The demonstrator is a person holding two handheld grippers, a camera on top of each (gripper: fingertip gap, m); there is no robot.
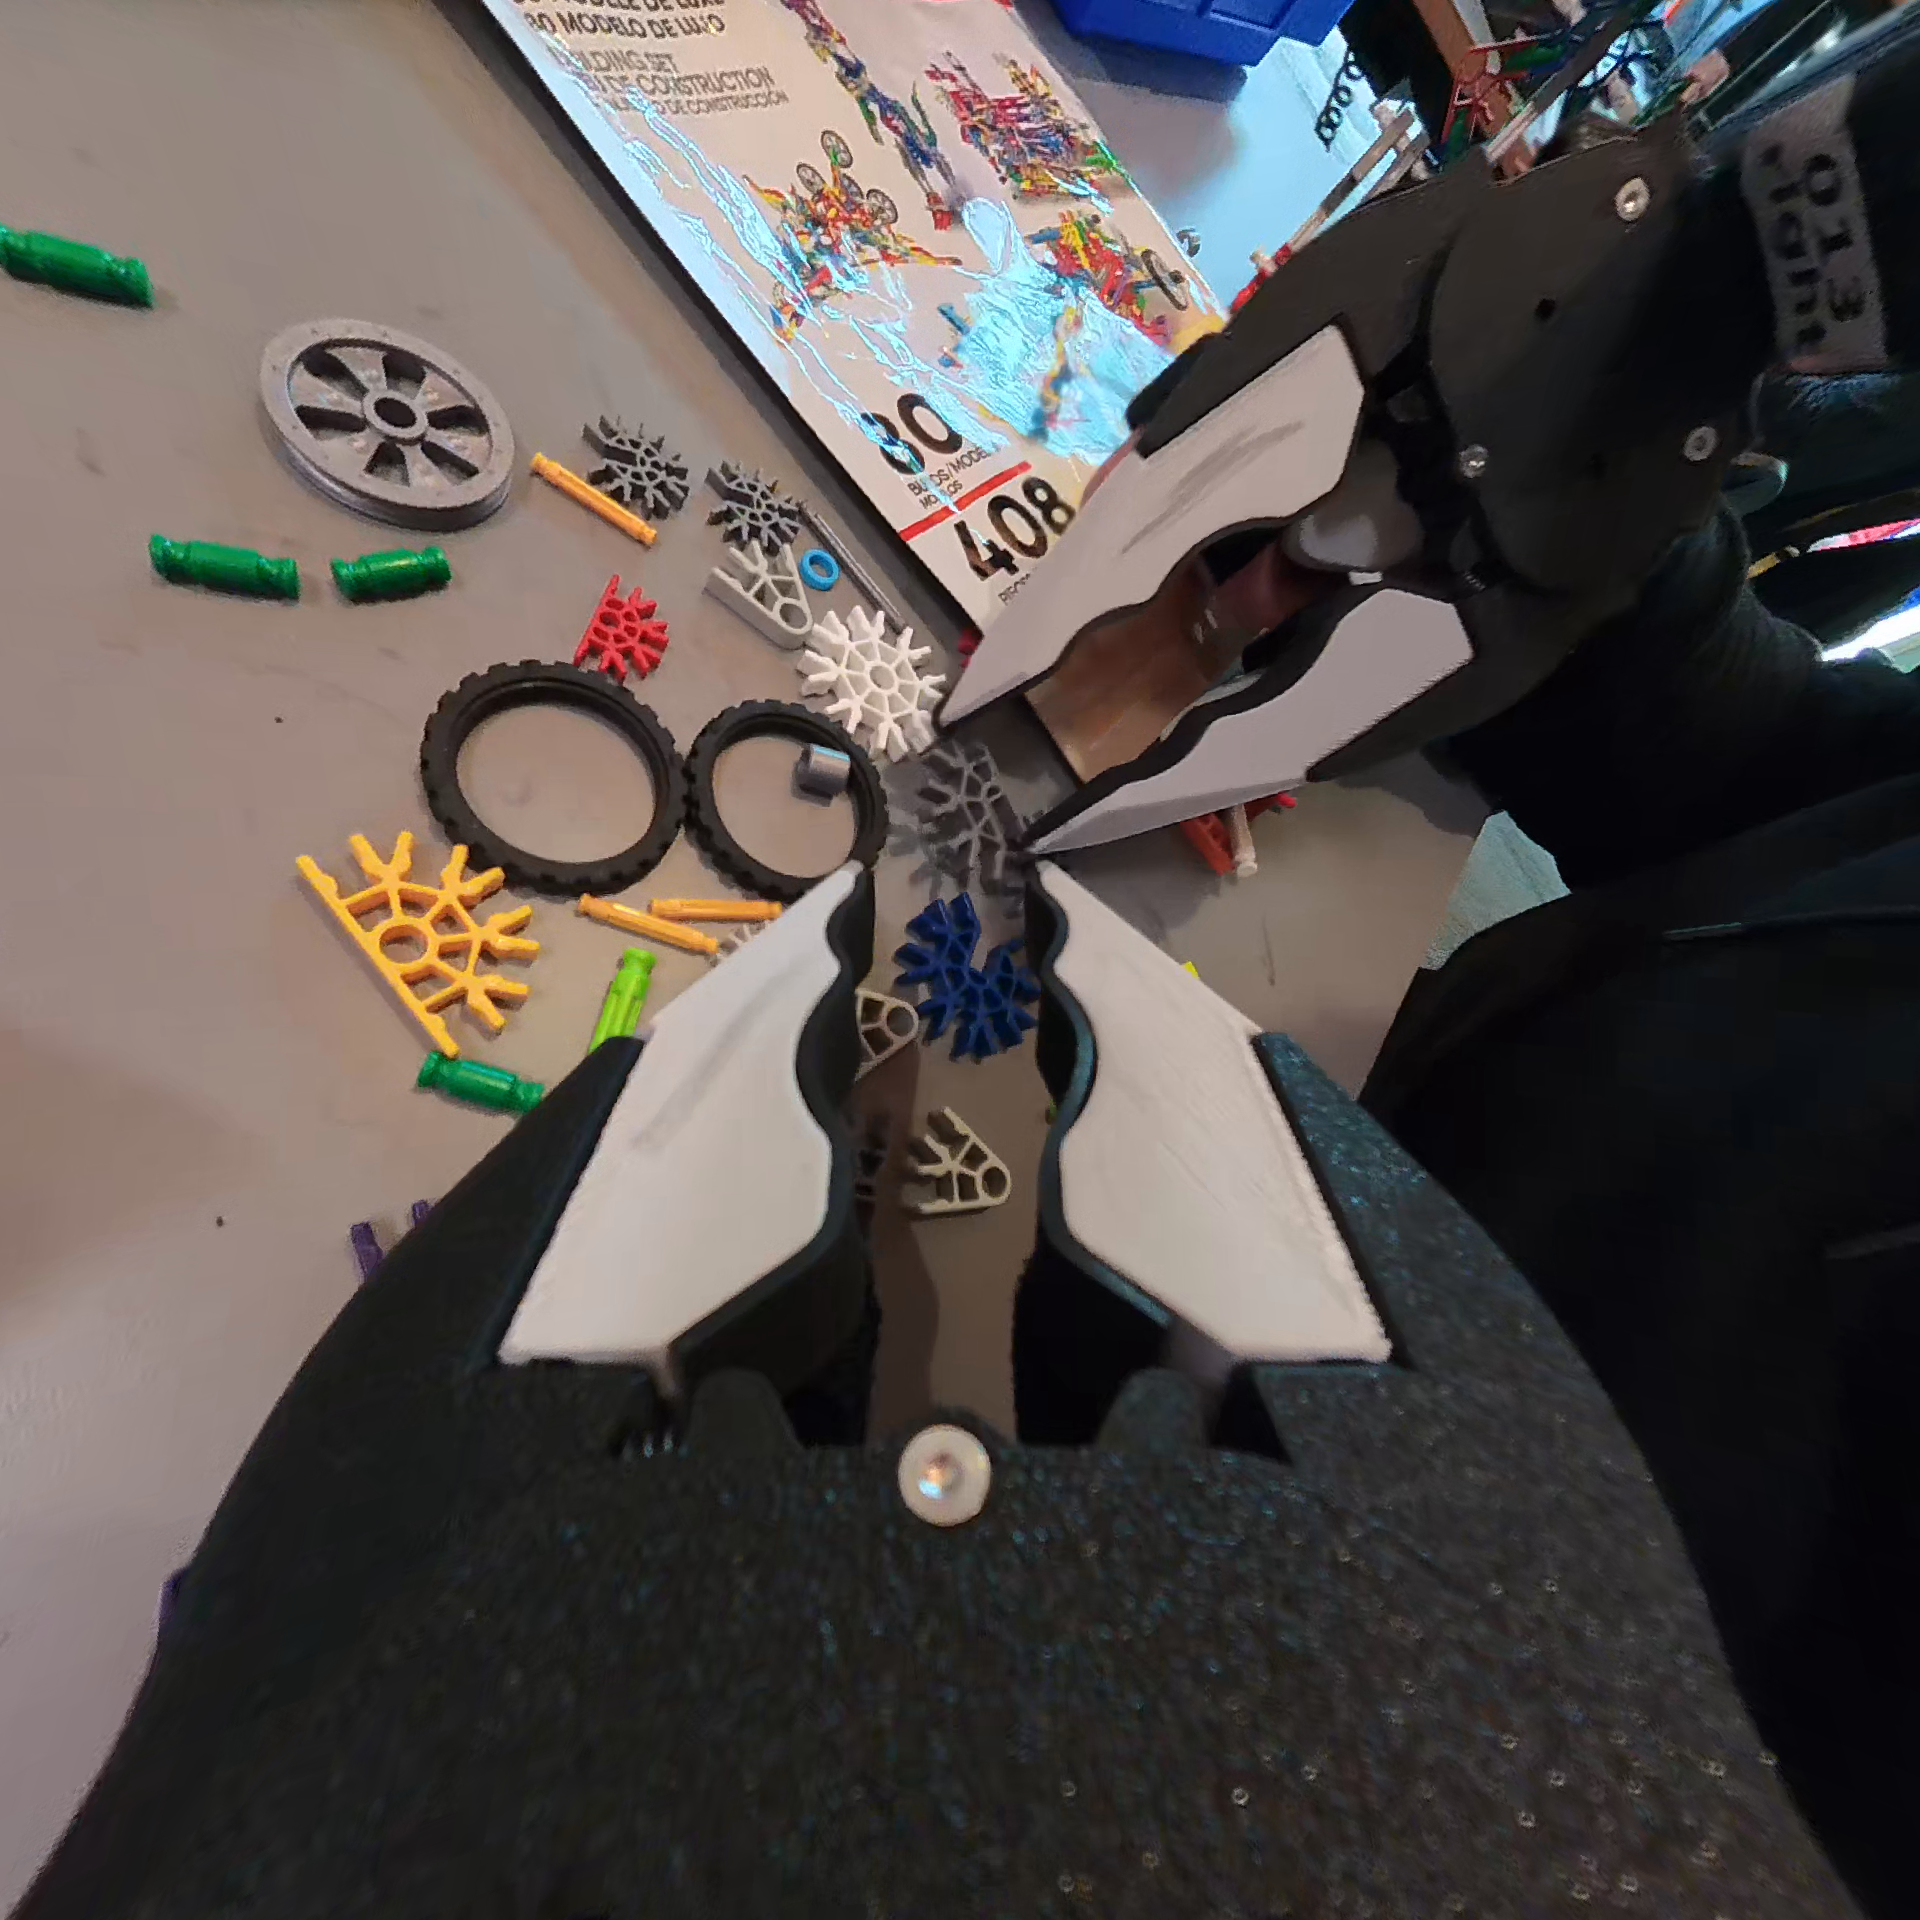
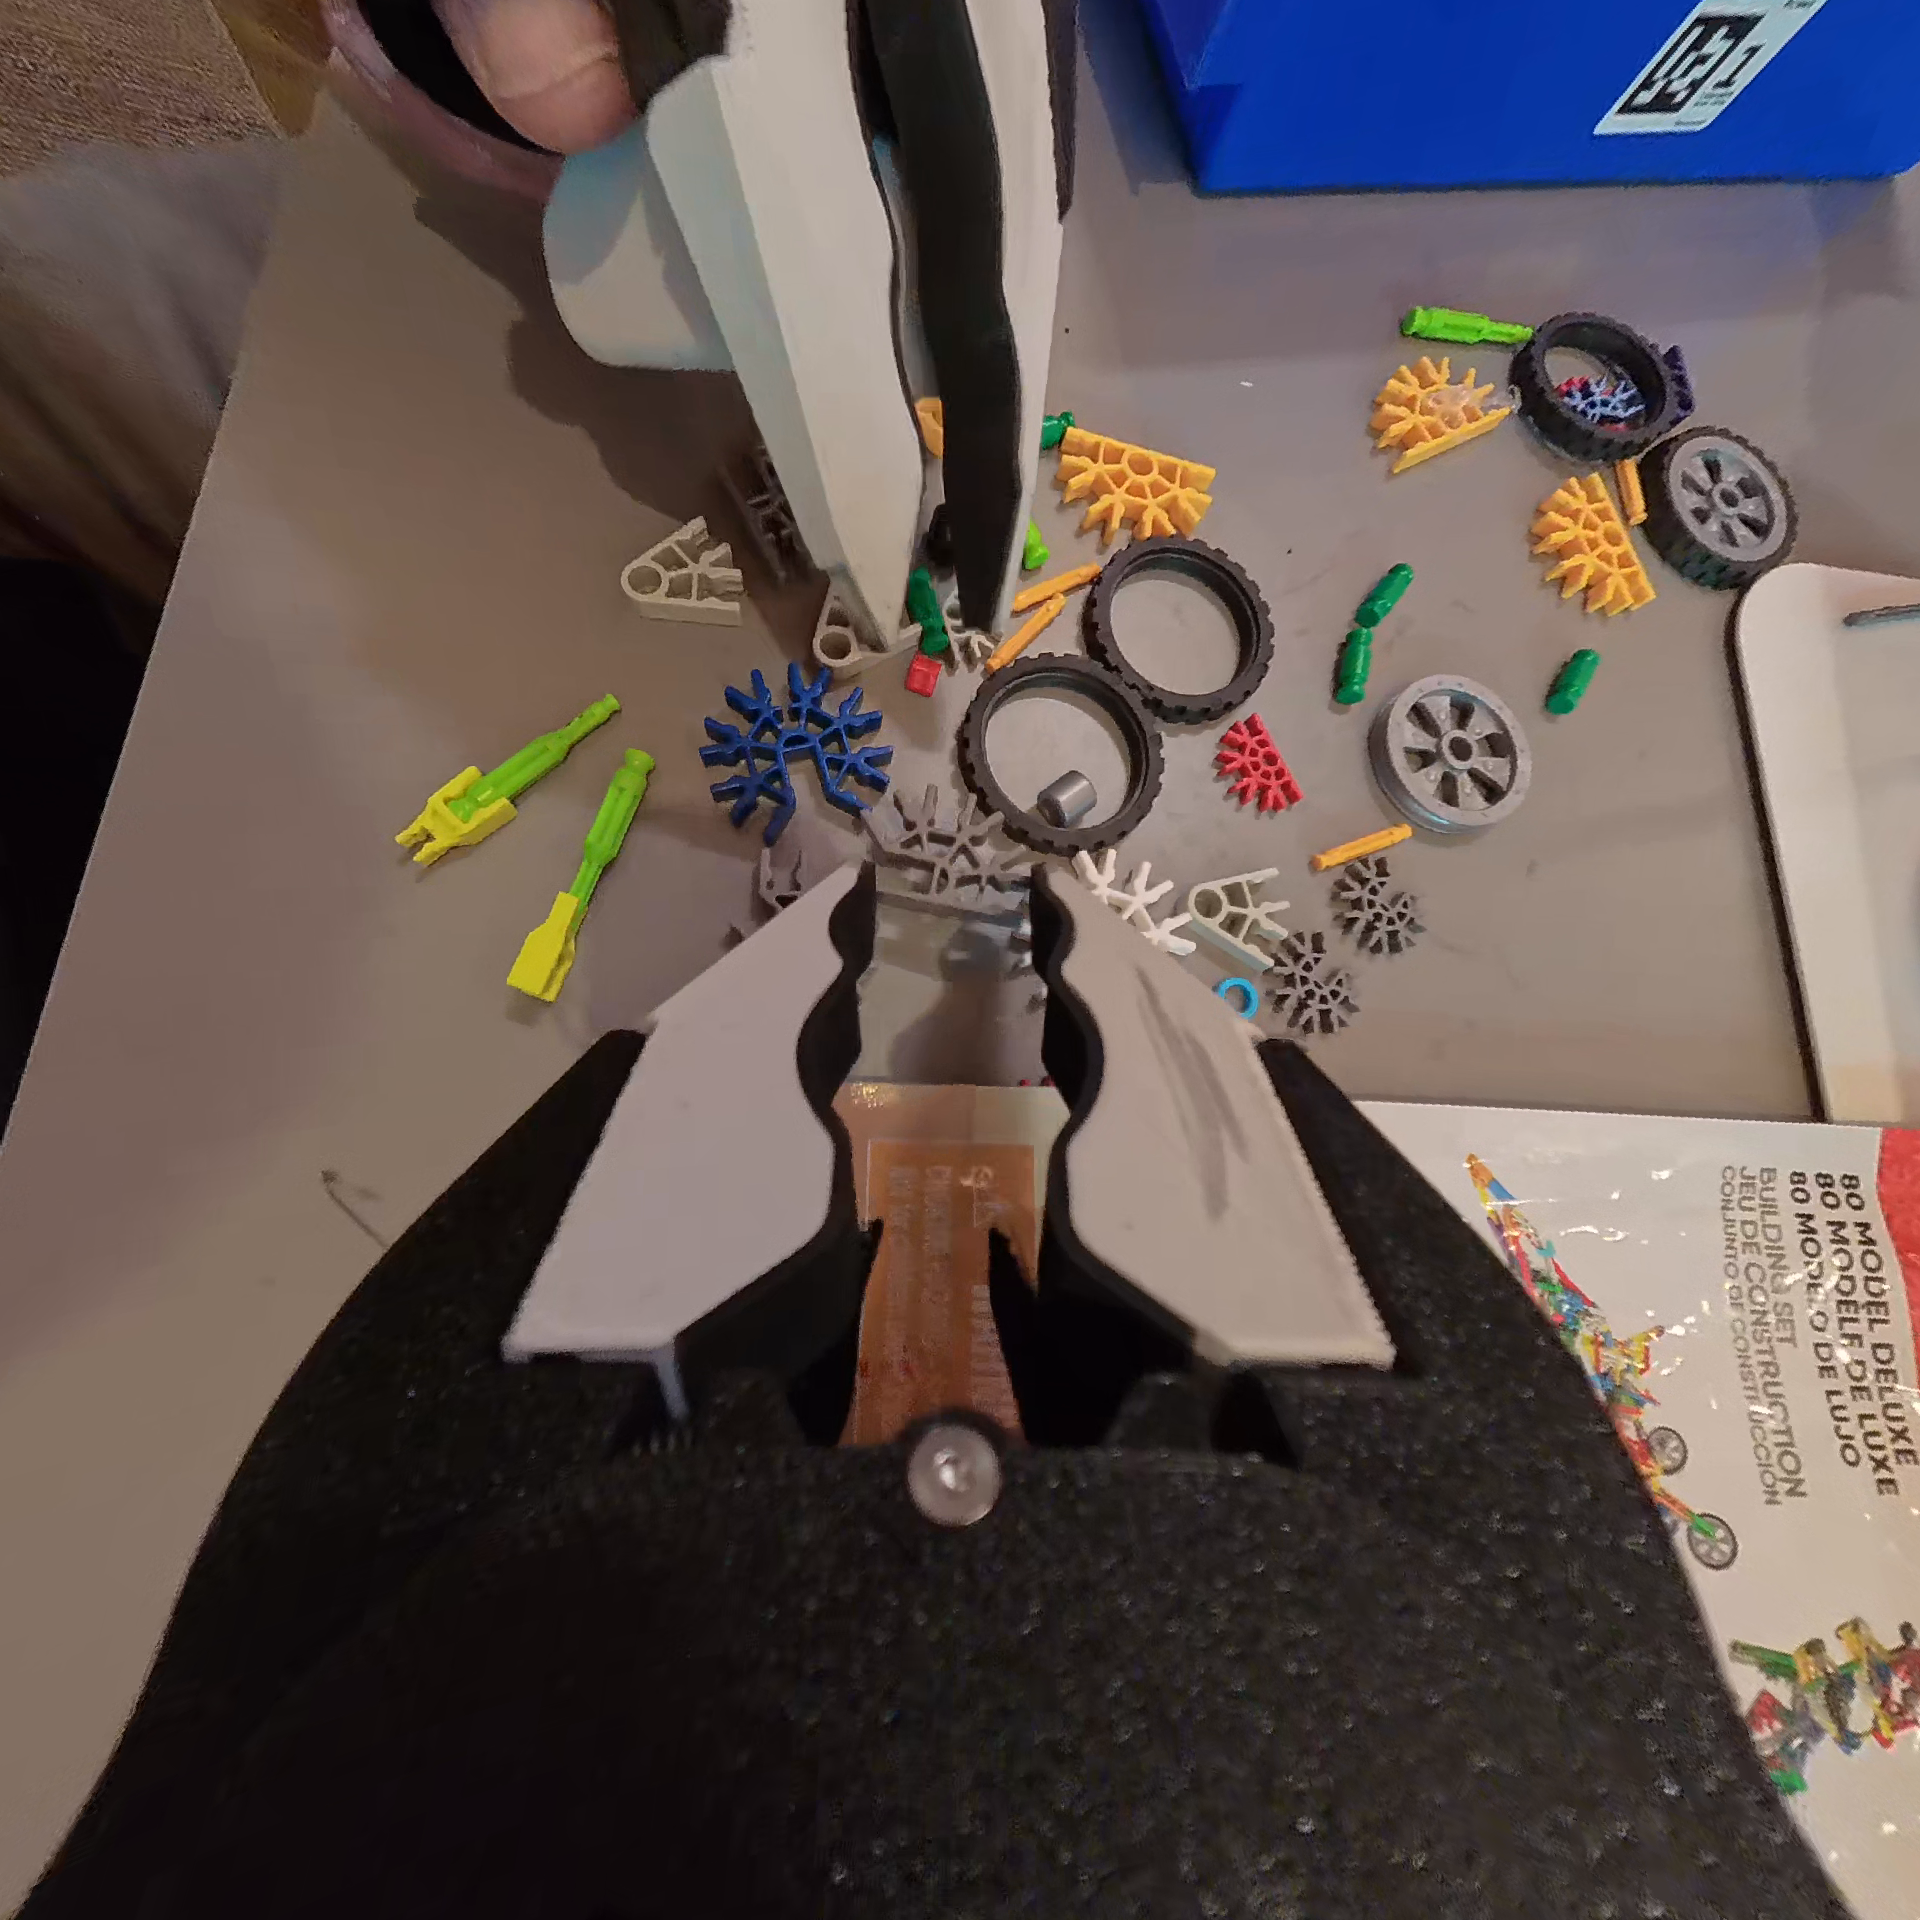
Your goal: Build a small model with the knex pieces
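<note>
Both tools stand parted with nothing between their fingers. The left gripper (image 1: 948, 883) hangs over the dark blue snowflake-shaped plastic connector (image 1: 966, 977) on the grey table (image 1: 208, 727). The right gripper (image 2: 948, 883) has its tips at a grey snowflake-shaped plastic connector (image 2: 951, 847) just beyond the blue one; whether they touch it is unclear.

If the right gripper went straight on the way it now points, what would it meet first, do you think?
Most likely the grey snowflake-shaped connector, lying just beyond the open right gripper; depth is hard to judge.
</note>
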